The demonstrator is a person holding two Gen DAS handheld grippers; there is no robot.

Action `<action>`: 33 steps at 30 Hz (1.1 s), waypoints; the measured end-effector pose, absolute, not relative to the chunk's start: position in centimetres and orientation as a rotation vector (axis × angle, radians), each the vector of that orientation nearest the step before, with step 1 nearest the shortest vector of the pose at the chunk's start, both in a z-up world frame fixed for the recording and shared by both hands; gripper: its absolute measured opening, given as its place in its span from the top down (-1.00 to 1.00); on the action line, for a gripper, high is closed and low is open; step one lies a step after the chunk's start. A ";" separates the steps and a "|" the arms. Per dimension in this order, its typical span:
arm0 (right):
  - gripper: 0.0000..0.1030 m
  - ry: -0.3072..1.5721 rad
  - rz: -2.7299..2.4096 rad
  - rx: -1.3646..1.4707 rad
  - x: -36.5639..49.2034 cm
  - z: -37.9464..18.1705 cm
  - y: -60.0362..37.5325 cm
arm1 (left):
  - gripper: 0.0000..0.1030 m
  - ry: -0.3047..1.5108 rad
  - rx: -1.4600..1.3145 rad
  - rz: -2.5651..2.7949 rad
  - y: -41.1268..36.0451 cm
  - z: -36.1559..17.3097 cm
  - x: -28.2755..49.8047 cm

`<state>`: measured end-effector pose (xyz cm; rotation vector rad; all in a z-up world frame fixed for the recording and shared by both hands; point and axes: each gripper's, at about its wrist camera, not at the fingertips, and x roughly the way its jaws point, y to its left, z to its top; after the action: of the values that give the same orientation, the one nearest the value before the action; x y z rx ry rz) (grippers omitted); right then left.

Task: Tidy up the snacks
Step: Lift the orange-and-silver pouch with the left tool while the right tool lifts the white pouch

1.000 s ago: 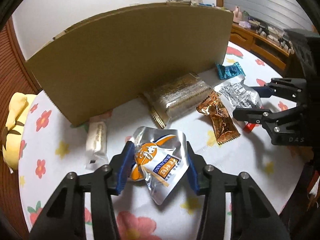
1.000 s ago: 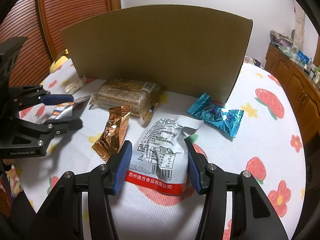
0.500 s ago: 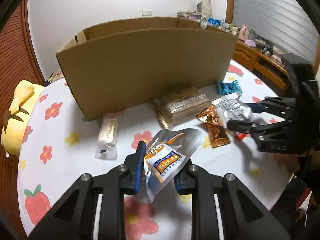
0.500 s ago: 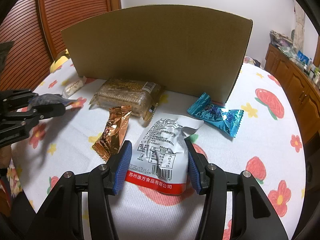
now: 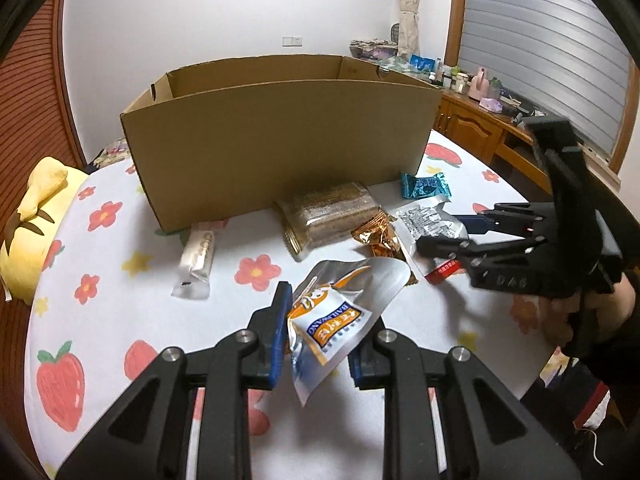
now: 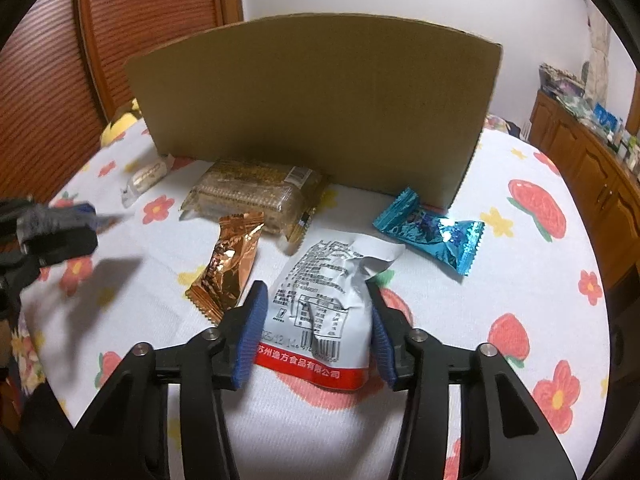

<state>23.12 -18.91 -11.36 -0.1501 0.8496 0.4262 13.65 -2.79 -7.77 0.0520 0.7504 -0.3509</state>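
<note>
Setting: a table covered by a white cloth printed with strawberries and flowers [image 5: 100, 320], with an open brown cardboard box [image 5: 280, 148] standing upright at the back.

Left gripper [image 5: 320, 332]: clenched on a silver foil snack pouch with orange and blue print [image 5: 340, 312], which is held raised above the cloth, in front of the box.

Right gripper [image 6: 316, 340]: its blue pads sit on either side of a white crinkled snack packet with a red bottom band [image 6: 324, 300] that lies flat on the cloth; whether the packet is pinched cannot be told.

Other snacks: a copper foil candy wrapper [image 6: 228, 268], a clear-wrapped block of brown biscuits [image 6: 256, 196], a teal foil candy [image 6: 432, 232] and a small cream bar in a clear wrapper [image 5: 198, 256] are spread on the cloth before the box.

Handling: the held pouch is judged light, thin, limp and slippery; it sags and tilts beyond the pads. A hold across a flat sealed edge is judged firmer than one on the puffed middle, where contents may be crushed.

Likely step: the pouch is probably to be carried over the box's front wall and let go inside.
</note>
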 end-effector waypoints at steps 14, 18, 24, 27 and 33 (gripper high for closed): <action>0.48 0.812 0.448 -0.140 21.5 -9.9 -19.0 | 0.57 0.750 0.029 -0.346 -2.4 -8.2 13.5; 0.50 0.802 0.444 -0.134 21.2 -9.5 -19.3 | 0.57 0.741 0.027 -0.344 -2.3 -7.8 13.4; 0.62 0.787 0.445 -0.146 20.9 -8.9 -19.6 | 0.57 0.733 0.032 -0.341 -2.4 -7.4 13.3; 0.62 0.776 0.440 -0.154 20.6 -8.7 -19.5 | 0.57 0.731 0.032 -0.341 -2.5 -7.3 13.3; 0.62 0.750 0.447 -0.151 20.0 -7.5 -19.6 | 0.57 0.718 0.034 -0.342 -2.4 -6.6 13.3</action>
<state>20.05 -19.64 -7.48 -0.1514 0.7499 0.4475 13.34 -2.41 -6.64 0.0341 0.7183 -0.3420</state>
